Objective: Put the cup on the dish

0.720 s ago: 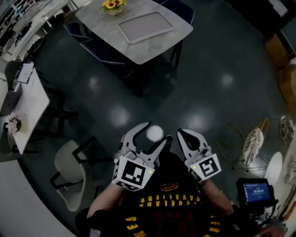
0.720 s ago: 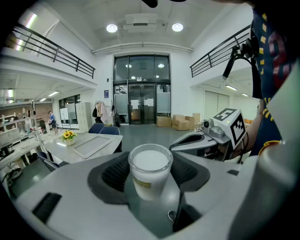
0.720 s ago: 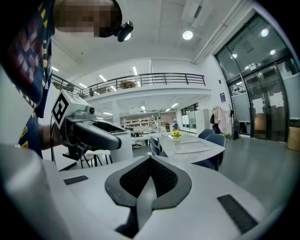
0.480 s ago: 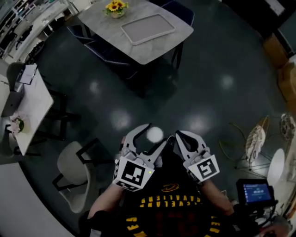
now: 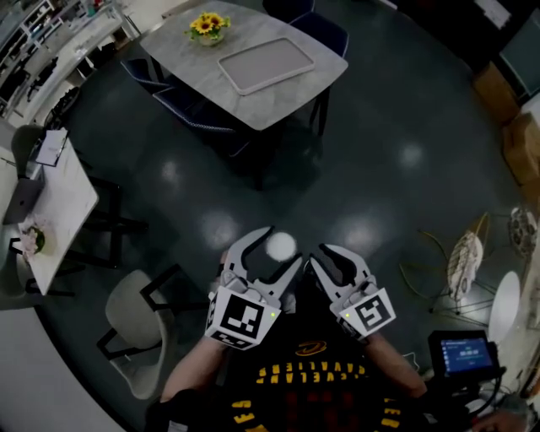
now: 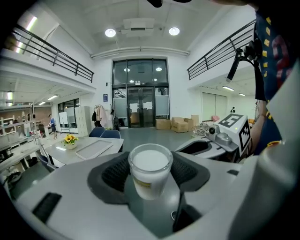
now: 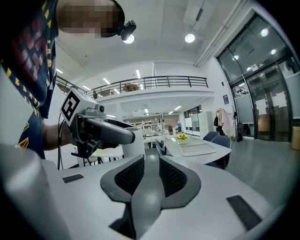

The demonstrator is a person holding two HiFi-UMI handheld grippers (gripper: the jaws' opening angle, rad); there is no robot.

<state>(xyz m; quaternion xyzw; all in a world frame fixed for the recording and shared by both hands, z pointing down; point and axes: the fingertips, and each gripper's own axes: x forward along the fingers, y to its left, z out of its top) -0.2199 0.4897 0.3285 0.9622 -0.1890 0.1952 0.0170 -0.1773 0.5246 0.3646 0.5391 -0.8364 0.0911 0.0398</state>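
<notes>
Cup [image 6: 150, 169] in left gripper [image 5: 284, 243]; overhead probably pale disc.

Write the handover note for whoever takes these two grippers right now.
Left gripper: shut on the cup, held upright close to the body, over the dark floor.
Right gripper: empty, jaws slightly apart, next to the left one.
Table with a tray and flowers stands farther ahead. No dish can be made out for sure.
Done: cup is in hand.
Left: carry it to the table, find the dish, set the cup on it and release.
</notes>
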